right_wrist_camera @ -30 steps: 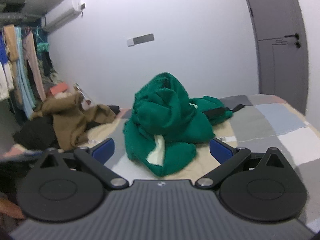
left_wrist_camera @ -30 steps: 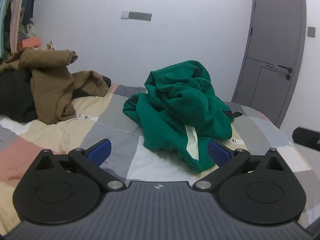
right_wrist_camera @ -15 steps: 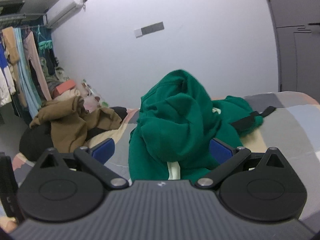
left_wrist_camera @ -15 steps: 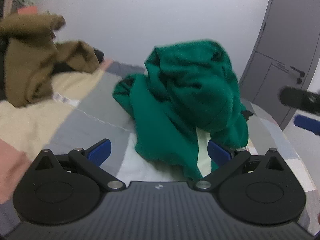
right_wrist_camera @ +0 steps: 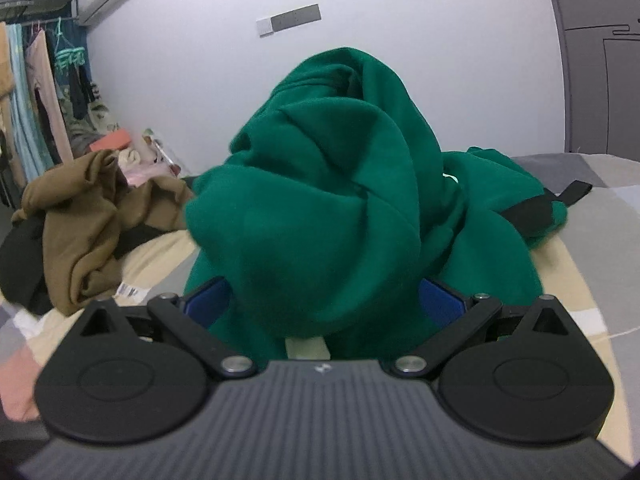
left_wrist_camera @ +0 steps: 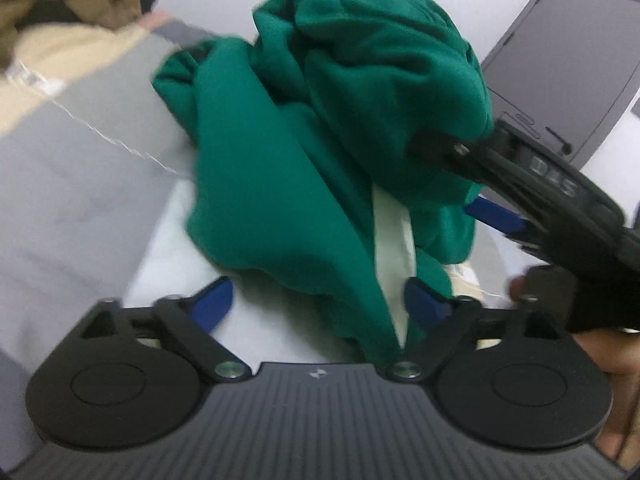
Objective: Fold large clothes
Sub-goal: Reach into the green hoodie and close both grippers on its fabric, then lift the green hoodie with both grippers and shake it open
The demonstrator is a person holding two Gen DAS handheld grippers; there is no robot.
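A crumpled green garment [left_wrist_camera: 340,140] with a pale inner strip lies heaped on the patchwork bed; it also fills the middle of the right wrist view [right_wrist_camera: 344,200]. My left gripper [left_wrist_camera: 320,304] is open, its blue pads on either side of the garment's near hem. My right gripper [right_wrist_camera: 324,300] is open with the green heap bulging between its pads. In the left wrist view the right gripper [left_wrist_camera: 460,176] reaches into the heap's right side.
A brown garment [right_wrist_camera: 84,216] and dark clothes lie piled on the bed's left. Hanging clothes [right_wrist_camera: 36,92] line the far left wall. A grey door [left_wrist_camera: 560,60] stands at the right. The patchwork bedcover [left_wrist_camera: 80,168] spreads left of the heap.
Both grippers have moved in close to the green garment. The right gripper has come into the left wrist view and reached the heap's right side.
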